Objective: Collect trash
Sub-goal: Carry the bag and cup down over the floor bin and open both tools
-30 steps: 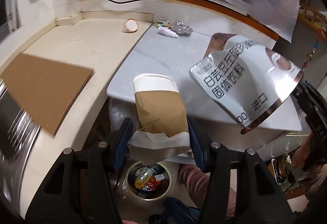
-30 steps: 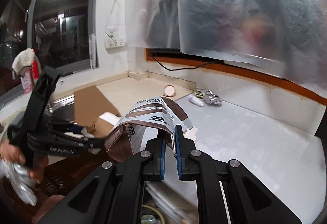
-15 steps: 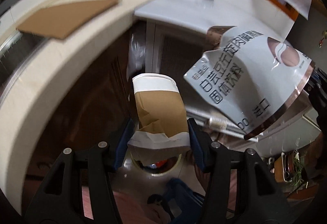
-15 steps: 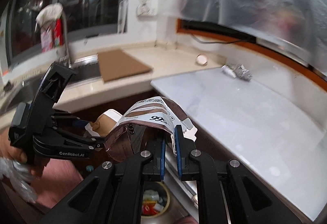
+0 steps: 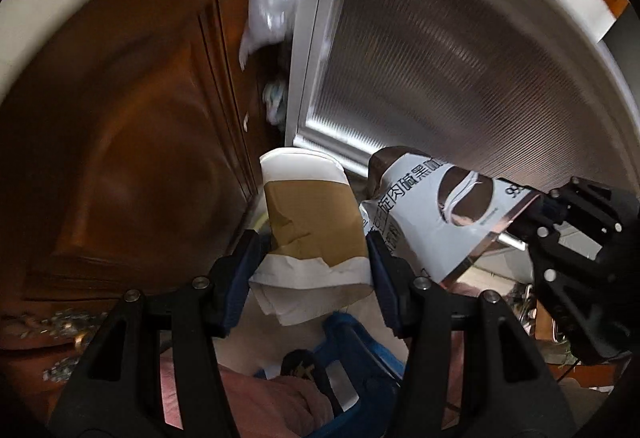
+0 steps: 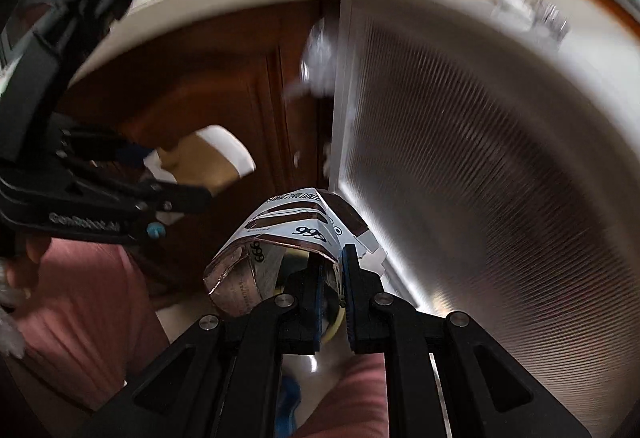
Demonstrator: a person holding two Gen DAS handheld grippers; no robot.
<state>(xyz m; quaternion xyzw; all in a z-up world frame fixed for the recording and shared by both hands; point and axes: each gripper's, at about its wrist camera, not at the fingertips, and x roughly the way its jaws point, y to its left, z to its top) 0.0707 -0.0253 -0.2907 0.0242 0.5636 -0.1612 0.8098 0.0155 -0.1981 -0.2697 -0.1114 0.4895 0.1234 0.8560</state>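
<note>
Left tool: half open, clamped across a crushed paper cup, rim pointing away, presumably for dropping. Beside it, right tool: nearly closed, pinching the edge of an empty foil pouch so it hangs free. Both low before the cabinet doors; bin mostly hidden.

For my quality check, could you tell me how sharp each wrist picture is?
Left wrist view: paper cup and tongs crisp, cabinet door smeared. Right wrist view: pouch sharp, ribbed panel and counter streaked, fisheye bending both.
</note>
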